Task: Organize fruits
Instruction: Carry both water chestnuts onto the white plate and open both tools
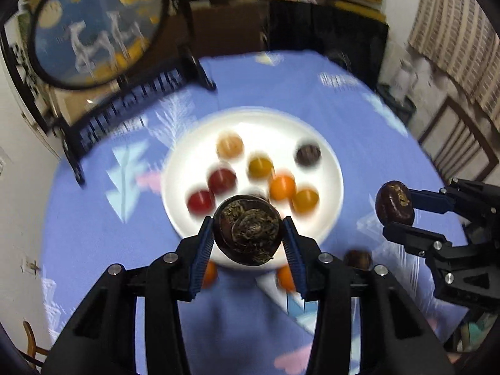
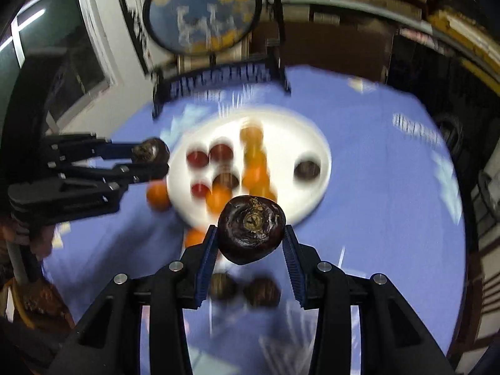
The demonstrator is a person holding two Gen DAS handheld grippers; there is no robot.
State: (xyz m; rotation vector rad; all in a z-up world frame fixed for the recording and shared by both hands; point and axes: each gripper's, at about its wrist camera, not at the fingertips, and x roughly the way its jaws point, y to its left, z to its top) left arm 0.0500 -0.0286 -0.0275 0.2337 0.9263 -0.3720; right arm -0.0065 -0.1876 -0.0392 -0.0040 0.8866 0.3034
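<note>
My left gripper [image 1: 248, 234] is shut on a dark brown water chestnut [image 1: 248, 229], held above the near rim of a white plate [image 1: 193, 143]. The plate holds several small red, orange and yellow fruits and one dark one [image 1: 308, 154]. My right gripper [image 2: 251, 234] is shut on a second dark chestnut [image 2: 251, 229], also lifted over the plate's [image 2: 312, 143] near edge. Each gripper shows in the other's view, the right gripper [image 1: 395, 209] at the right and the left gripper [image 2: 150, 159] at the left. The background is motion-blurred.
On the blue patterned tablecloth [image 1: 93, 234] near the plate lie loose orange fruits [image 2: 157, 195] and dark chestnuts [image 2: 262, 292]. A round deer picture on a black stand [image 1: 97, 28] stands at the table's back left. A wooden chair [image 1: 459, 137] is beyond the right edge.
</note>
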